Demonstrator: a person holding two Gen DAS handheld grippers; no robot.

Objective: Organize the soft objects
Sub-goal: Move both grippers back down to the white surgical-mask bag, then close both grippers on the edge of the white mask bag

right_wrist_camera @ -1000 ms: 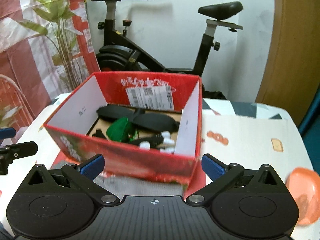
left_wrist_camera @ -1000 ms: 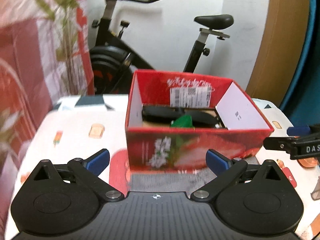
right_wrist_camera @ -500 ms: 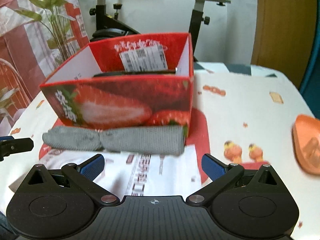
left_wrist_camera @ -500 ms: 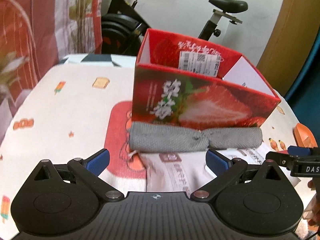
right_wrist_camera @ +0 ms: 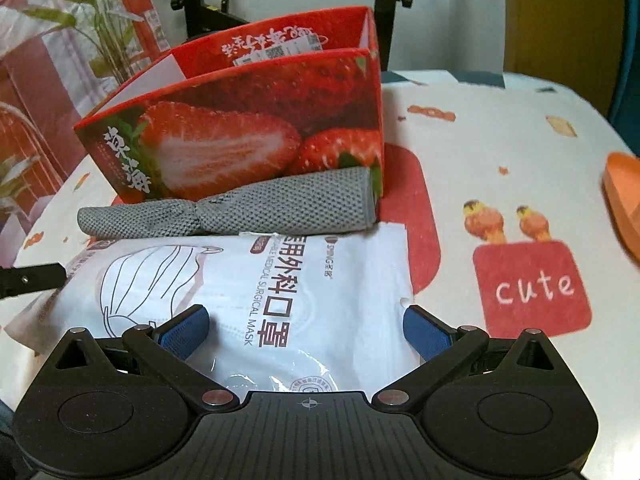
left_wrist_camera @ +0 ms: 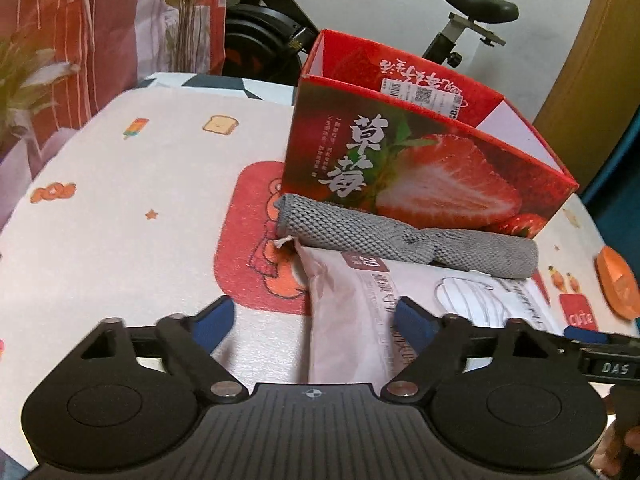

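A rolled grey mesh cloth [left_wrist_camera: 404, 236] lies against the front wall of a red strawberry box [left_wrist_camera: 424, 168]; both also show in the right wrist view, the cloth [right_wrist_camera: 228, 210] and the box [right_wrist_camera: 240, 136]. A white pack of surgical masks [right_wrist_camera: 248, 296] lies in front of the cloth, and also shows in the left wrist view [left_wrist_camera: 360, 320]. My left gripper [left_wrist_camera: 314, 322] is open, low over the pack's left end. My right gripper [right_wrist_camera: 306, 330] is open over the pack's near part.
An orange dish [right_wrist_camera: 624, 208] sits at the table's right edge. The table has a printed cloth with a red "cute" patch [right_wrist_camera: 532, 284]. An exercise bike [left_wrist_camera: 472, 16] and a plant [right_wrist_camera: 104, 20] stand behind the table.
Both grippers have dropped and pulled back from above the box to low over the table. The box's inside is now out of sight, and the cloth and mask pack came into view.
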